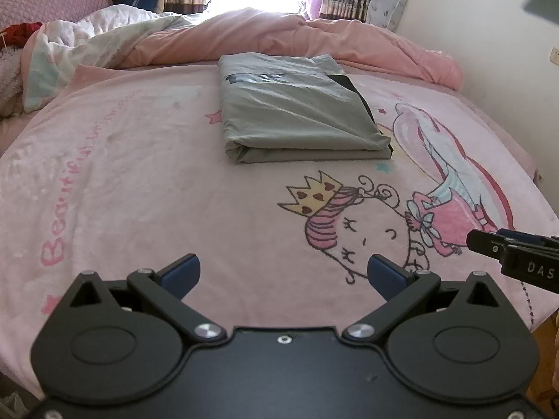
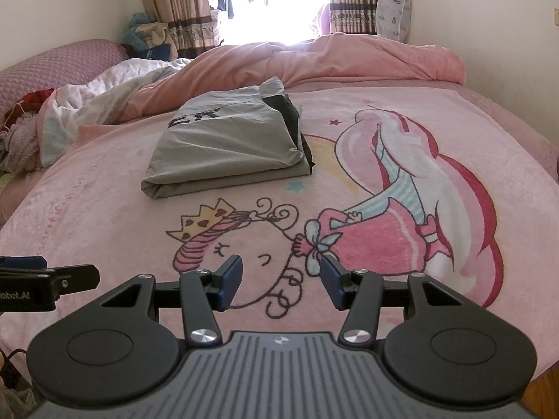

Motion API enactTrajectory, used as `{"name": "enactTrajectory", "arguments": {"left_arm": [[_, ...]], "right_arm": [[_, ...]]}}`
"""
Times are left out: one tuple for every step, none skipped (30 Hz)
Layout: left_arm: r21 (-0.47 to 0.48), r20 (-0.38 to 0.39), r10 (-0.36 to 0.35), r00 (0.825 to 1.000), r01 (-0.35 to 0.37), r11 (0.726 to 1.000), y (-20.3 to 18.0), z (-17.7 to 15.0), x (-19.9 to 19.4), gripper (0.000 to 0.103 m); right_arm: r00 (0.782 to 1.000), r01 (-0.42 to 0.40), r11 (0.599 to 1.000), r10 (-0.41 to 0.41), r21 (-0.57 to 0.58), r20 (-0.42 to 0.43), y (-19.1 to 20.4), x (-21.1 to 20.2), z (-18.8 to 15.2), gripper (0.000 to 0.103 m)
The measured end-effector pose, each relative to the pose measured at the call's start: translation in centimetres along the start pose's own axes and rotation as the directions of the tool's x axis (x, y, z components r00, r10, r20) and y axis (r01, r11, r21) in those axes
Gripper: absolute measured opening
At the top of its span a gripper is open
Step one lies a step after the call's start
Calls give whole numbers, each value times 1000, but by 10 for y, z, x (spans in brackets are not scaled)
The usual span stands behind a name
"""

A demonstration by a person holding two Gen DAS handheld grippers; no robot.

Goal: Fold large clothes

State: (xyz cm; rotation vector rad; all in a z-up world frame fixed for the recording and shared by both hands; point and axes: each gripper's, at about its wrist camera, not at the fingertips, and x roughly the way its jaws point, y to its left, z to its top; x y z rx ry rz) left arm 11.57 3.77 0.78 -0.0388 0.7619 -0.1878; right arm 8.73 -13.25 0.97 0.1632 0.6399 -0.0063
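Note:
A grey garment with black trim [image 1: 297, 111] lies folded into a neat rectangle on the pink cartoon blanket [image 1: 139, 192], in the middle of the bed. It also shows in the right wrist view [image 2: 227, 143], left of centre. My left gripper [image 1: 283, 276] is open and empty, held above the blanket well short of the garment. My right gripper [image 2: 281, 281] is open and empty, also near the bed's front, and its side shows at the right edge of the left wrist view [image 1: 517, 255]. The left gripper's side shows in the right wrist view [image 2: 45, 279].
A rumpled pink duvet [image 1: 297, 35] and a white quilt [image 1: 97, 42] lie across the back of the bed. A pink pillow [image 2: 59, 66] and piled clothes sit at the left. Curtains and a bright window stand behind. A wall [image 2: 506, 35] runs along the right.

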Motion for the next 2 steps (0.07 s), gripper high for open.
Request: {"name": "enactTrajectory", "arguments": {"left_arm": [[1, 1, -1, 1000, 1, 1000, 0, 0, 0, 103], [4, 2, -2, 1000, 2, 1000, -1, 0, 0, 103]], "right_arm": [[1000, 0, 1000, 0, 1, -1, 0, 0, 0, 61], [1000, -1, 1000, 1, 0, 0, 0, 0, 0, 61]]}}
